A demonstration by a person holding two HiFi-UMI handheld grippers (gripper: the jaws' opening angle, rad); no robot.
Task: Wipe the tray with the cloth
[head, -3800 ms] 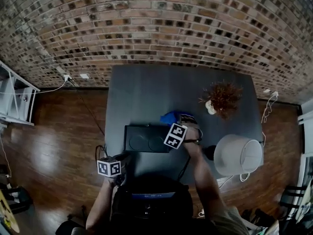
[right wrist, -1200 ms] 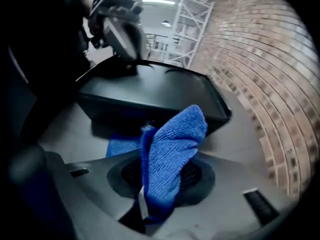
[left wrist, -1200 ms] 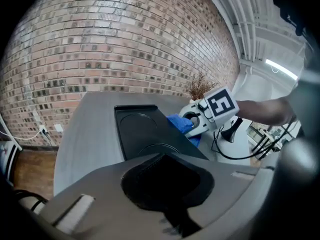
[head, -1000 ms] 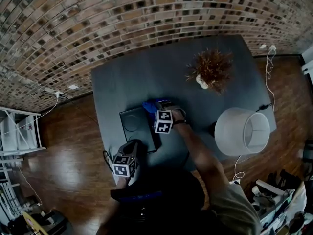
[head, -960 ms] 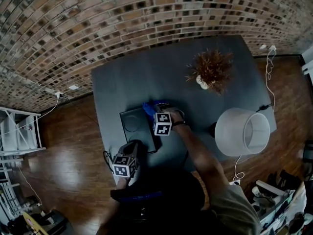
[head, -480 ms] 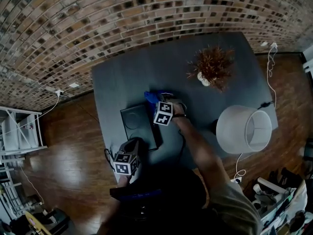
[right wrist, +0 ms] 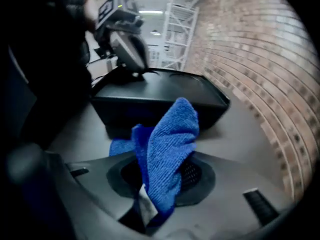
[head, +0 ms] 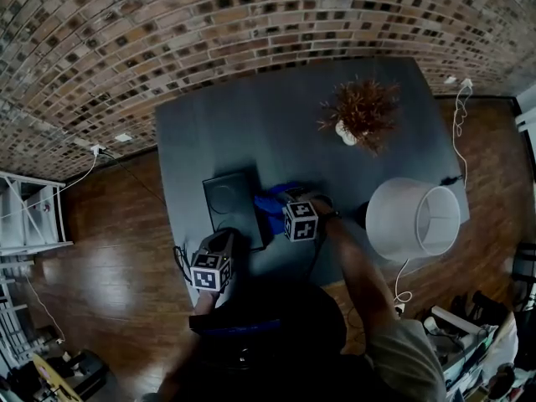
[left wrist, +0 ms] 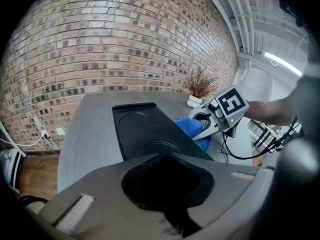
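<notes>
Two closed grippers: right gripper (head: 283, 207) pinching ribbed blue microfibre cloth (right wrist: 169, 146) just beside rectangular matte black tray (head: 228, 201); left gripper (head: 224, 244), jaws together, at tray's near rim.

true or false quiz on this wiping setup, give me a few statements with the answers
1. The right claw is shut on a blue cloth. True.
2. The blue cloth lies spread flat in the middle of the tray. False: it is bunched in the right claw, off the tray and beside it.
3. The tray is white. False: it is black.
4. A dried plant stands on the table. True.
</notes>
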